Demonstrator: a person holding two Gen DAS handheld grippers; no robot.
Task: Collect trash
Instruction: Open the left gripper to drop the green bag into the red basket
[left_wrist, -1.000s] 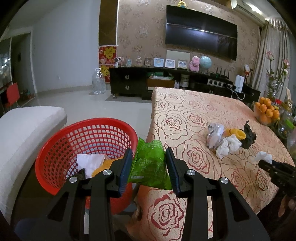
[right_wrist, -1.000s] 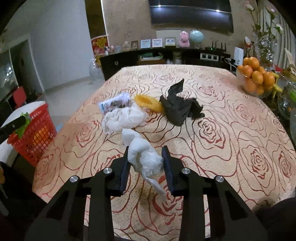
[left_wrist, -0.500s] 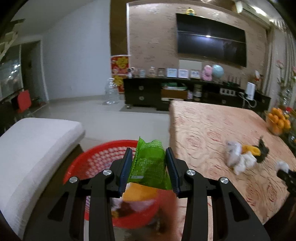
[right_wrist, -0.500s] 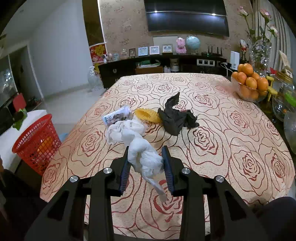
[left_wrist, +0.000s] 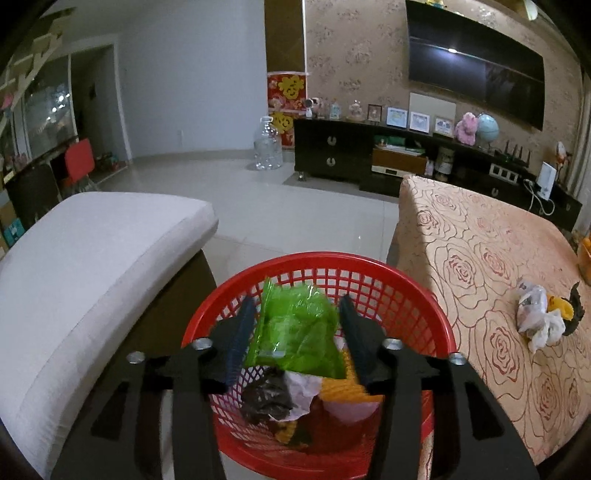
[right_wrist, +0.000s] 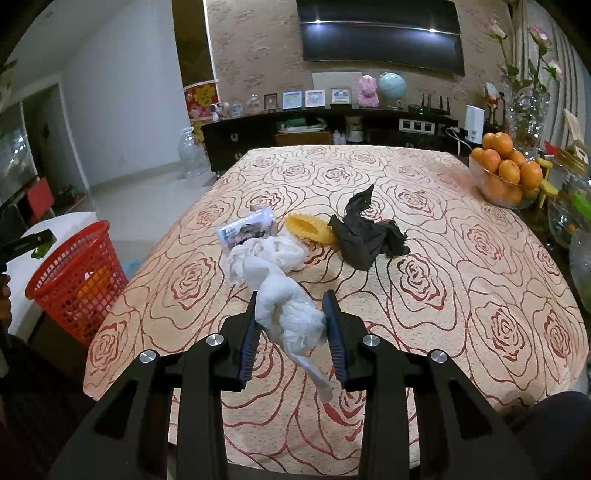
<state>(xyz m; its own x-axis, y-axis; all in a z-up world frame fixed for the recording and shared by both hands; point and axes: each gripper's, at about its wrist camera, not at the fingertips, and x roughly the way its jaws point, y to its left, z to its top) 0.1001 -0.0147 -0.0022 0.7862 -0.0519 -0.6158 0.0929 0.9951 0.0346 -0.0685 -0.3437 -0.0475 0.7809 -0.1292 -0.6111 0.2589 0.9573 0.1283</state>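
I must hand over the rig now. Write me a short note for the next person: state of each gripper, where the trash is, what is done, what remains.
Left gripper: jaws have just been opening above the red basket; the green wrapper sits loose between them.
Right gripper: shut on a white tissue, above the table.
Done: several pieces already lie in the basket.
Left: drop the tissue; then collect the second white tissue, printed packet, yellow piece and black wrapper.
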